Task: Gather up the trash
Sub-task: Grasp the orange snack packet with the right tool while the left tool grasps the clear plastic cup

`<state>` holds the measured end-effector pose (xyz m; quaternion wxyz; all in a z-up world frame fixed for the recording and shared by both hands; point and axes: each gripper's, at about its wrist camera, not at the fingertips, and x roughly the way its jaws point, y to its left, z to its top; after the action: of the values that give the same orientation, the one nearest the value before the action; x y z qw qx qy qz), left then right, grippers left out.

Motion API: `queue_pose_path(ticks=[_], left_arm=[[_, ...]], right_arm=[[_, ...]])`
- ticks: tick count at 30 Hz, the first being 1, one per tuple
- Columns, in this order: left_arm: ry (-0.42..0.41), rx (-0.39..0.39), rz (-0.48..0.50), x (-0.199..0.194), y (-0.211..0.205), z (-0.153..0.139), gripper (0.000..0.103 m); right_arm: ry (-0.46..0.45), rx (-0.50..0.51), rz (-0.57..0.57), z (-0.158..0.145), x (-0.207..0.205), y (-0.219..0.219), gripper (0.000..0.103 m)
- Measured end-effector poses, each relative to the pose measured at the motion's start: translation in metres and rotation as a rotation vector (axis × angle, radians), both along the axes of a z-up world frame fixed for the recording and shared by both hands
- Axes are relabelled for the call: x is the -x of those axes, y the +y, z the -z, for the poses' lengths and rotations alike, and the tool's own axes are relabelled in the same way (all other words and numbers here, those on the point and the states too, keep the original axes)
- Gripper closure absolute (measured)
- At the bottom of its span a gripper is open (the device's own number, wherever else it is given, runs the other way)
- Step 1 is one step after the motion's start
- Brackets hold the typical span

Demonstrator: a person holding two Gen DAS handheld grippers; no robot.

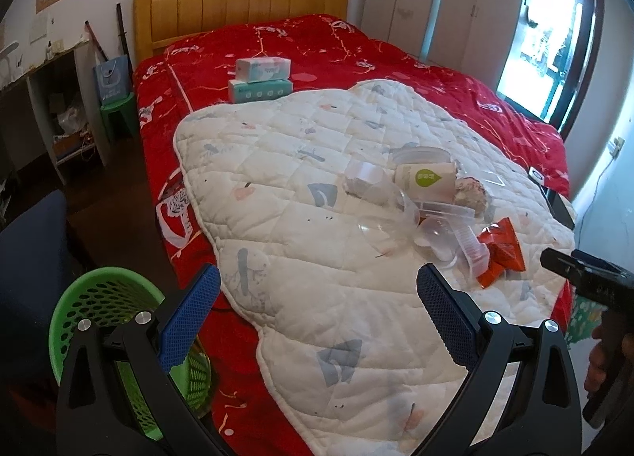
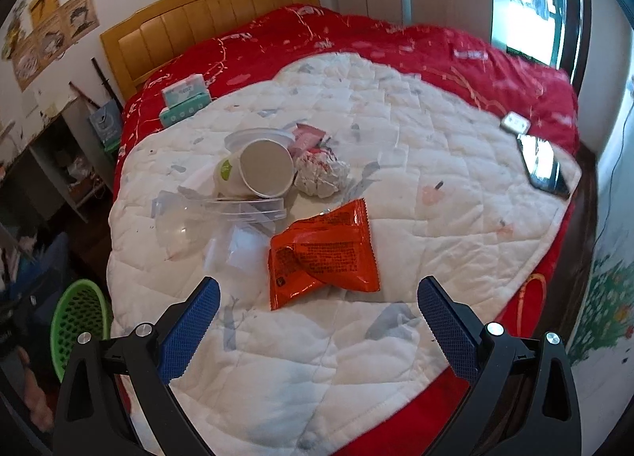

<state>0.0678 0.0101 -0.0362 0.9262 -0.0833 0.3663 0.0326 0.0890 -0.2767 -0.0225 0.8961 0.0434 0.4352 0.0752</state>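
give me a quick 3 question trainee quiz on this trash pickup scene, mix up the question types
1. True or false: the right gripper is shut on the orange snack wrapper.
2. Multiple choice: the green perforated basket stands A) on the white quilt, B) on the floor beside the bed, C) on the two stacked tissue packs.
3. Fill in: the paper cup with the green leaf logo lies on its ____, beside a crumpled paper wad.

Key
1. False: its jaws stand wide open, short of the wrapper.
2. B
3. side
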Motion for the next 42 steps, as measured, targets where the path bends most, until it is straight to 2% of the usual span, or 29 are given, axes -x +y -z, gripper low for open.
queue_pose_path(ticks=[12,19,27,34,39,42], left_arm=[[0.019,0.02,-0.002,-0.01,0.011,0.014,0.005],[0.025,0.026,0.007,-0.017,0.014,0.018,0.005],[0.041,0.021,0.029,-0.028,0.008,0.025,0.005],[0.044,0.025,0.07,-0.035,-0.003,0.028,0.005],[0.047,0.05,0.108,-0.046,-0.011,0.029,0.006],[0.043,0.069,0.148,-0.055,-0.018,0.029,0.007]], right_arm=[[0.192,-0.207,0.122,0.036,-0.054,-0.015,0.006],[0.21,-0.068,0.089,0.052,-0.079,-0.003,0.006],[0.21,-0.066,0.049,0.06,-0.088,-0.002,0.006],[0.228,0.014,0.016,0.069,-0.092,0.01,0.008],[0.209,0.04,-0.003,0.068,-0.084,0.01,0.025],[0.198,0.043,0.0,0.065,-0.079,0.005,0.028]])
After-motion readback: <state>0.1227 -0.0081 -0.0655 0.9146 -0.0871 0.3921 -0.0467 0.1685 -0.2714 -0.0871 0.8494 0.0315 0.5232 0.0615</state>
